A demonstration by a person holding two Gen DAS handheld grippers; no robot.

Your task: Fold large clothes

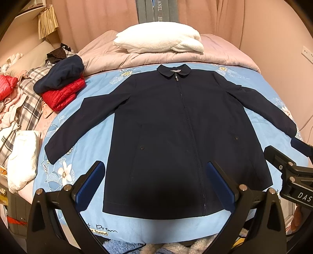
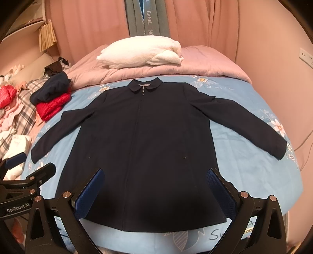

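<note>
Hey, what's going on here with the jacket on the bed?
A navy zip-up jacket lies flat, face up, on the blue floral bedsheet, sleeves spread out, not yet folded. A person holds the left gripper and right gripper above its hem, both open and holding nothing. A folded navy garment sits on a folded red jacket at the left.

At upper centre we see a white pillow [image 1: 159,38] resting on a pink quilt [image 1: 109,56], with pink curtains [image 1: 93,17] behind. At left a folded navy garment [image 1: 60,75] sits atop a folded red jacket [image 1: 62,94], beside a plaid cloth [image 1: 29,99]. A floral blue sheet [image 1: 93,125] covers the bed.
</note>
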